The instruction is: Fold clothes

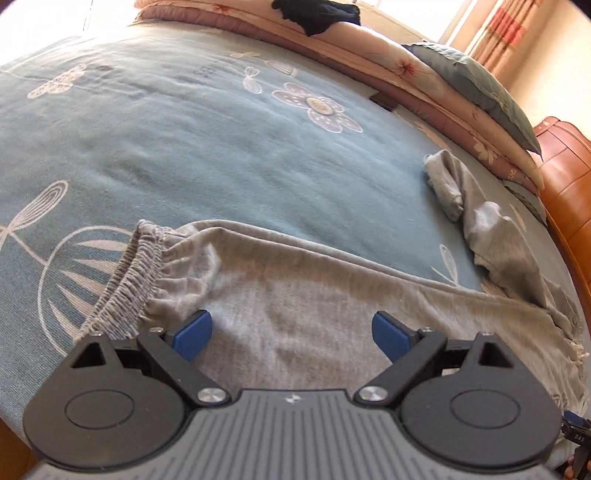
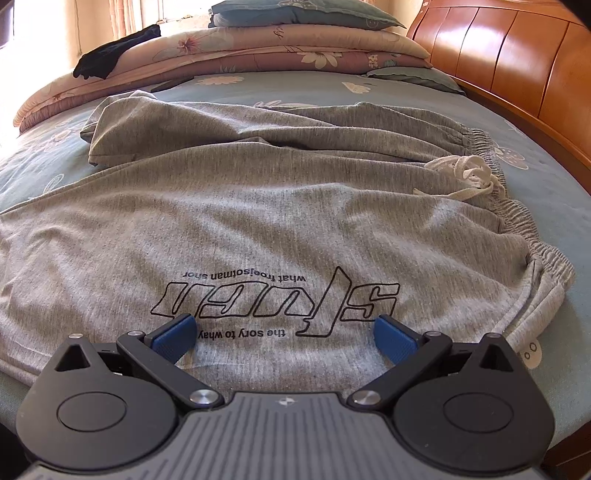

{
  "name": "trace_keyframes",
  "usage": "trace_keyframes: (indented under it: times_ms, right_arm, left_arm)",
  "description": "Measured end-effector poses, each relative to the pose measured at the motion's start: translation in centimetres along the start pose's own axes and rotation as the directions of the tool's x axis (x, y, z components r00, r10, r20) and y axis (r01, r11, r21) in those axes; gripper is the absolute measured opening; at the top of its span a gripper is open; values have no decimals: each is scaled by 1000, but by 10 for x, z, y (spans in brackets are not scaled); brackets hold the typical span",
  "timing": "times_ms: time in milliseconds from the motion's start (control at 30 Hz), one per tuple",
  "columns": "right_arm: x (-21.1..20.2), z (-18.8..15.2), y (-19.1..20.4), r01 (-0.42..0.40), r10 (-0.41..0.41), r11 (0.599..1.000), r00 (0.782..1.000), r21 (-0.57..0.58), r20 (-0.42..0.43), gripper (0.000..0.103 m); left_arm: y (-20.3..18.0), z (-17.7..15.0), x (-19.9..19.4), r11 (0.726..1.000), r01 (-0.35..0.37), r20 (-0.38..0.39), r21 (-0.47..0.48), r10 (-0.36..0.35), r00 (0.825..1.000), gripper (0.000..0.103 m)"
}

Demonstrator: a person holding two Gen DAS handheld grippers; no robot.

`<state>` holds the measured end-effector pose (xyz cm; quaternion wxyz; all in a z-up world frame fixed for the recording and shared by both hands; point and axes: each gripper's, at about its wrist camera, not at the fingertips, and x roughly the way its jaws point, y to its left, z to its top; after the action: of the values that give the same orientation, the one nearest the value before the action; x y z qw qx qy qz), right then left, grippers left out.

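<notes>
Grey jogging trousers (image 2: pixel 258 221) lie spread on the bed, with black printed lettering (image 2: pixel 280 295) and a white drawstring (image 2: pixel 465 173) knotted at the elastic waistband (image 2: pixel 517 218). In the left wrist view one leg (image 1: pixel 295 295) runs across the frame and ends in a gathered elastic cuff (image 1: pixel 129 280); the other leg (image 1: pixel 450 184) lies crumpled further off. My left gripper (image 1: pixel 291 332) is open just above the leg near the cuff. My right gripper (image 2: pixel 284 336) is open over the lettering. Neither holds any cloth.
The bed has a blue flowered cover (image 1: pixel 184 129). Folded pink quilts (image 2: pixel 221 51) with pillows (image 2: pixel 306 14) and a black garment (image 2: pixel 114 51) are stacked at the far side. A wooden headboard (image 2: pixel 517 66) runs along the right.
</notes>
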<state>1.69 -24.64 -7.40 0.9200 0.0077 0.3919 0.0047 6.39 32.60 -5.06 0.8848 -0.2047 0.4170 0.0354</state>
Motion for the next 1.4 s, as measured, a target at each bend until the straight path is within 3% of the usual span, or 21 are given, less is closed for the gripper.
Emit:
trace_keyframes:
  times_ms: [33,133,267,467,600,733,867,967,1033,1100,1233,1267,1333,1400]
  right_arm:
    - [0,1,0,0,0,1000,1000,2,-5,103]
    - [1,2,0,6,-6,1000,1000,7,-10,103]
    - [1,2,1,8,-8,1000,1000,10,-7,103]
    - [1,1,-1,8,-8,1000,1000,11,-1,103]
    - [1,1,2,11,-11,1000,1000,17,-2,103]
    - [0,1,2,6,-6,1000,1000,13,-5,103]
    - [1,0,3,14,-14,1000,1000,17,0,103]
    - [1,1,3,15,-15,1000,1000,19,-3,103]
    - [1,1,3,13,-13,1000,1000,18,-4,103]
    - [1,1,2,9,-9,1000,1000,15,-4,103]
    - [0,0,2,7,-7,1000,1000,11,0,103]
    - [0,0,2,9,-9,1000,1000,11,2,103]
    - [0,0,2,12,-12,1000,1000,13,4,103]
    - [0,1,2,11,-11,1000,1000,13,0,103]
  left_arm:
    - [8,1,4,999,-36,-2,-11,36,999,92]
    - [19,5,-1,999,-26,13,-43,27,1000,92]
    - [2,0,-20,1000,-22,3,19,22,1000,92]
    - [-30,-35,-26,988,115,-67,105,-108,992,93]
    - [-27,-45,-15,992,70,-88,104,-61,994,93]
    - [-27,-38,-22,996,-51,-106,72,59,993,92]
    - [-52,-44,-33,988,99,-115,118,-86,990,93]
    - [-69,-54,-20,978,147,-169,147,-122,978,93]
    - [-76,-64,-10,976,125,-199,181,-88,976,93]
    - [-81,-73,-14,963,105,-178,248,-62,982,94]
    - [-96,-88,-27,919,-17,-191,393,100,976,93]
    - [-101,-90,-31,912,-11,-184,409,94,978,93]
    - [-115,-89,-41,911,64,-182,408,13,983,93]
    - [-131,-87,-47,902,178,-192,393,-109,975,94]
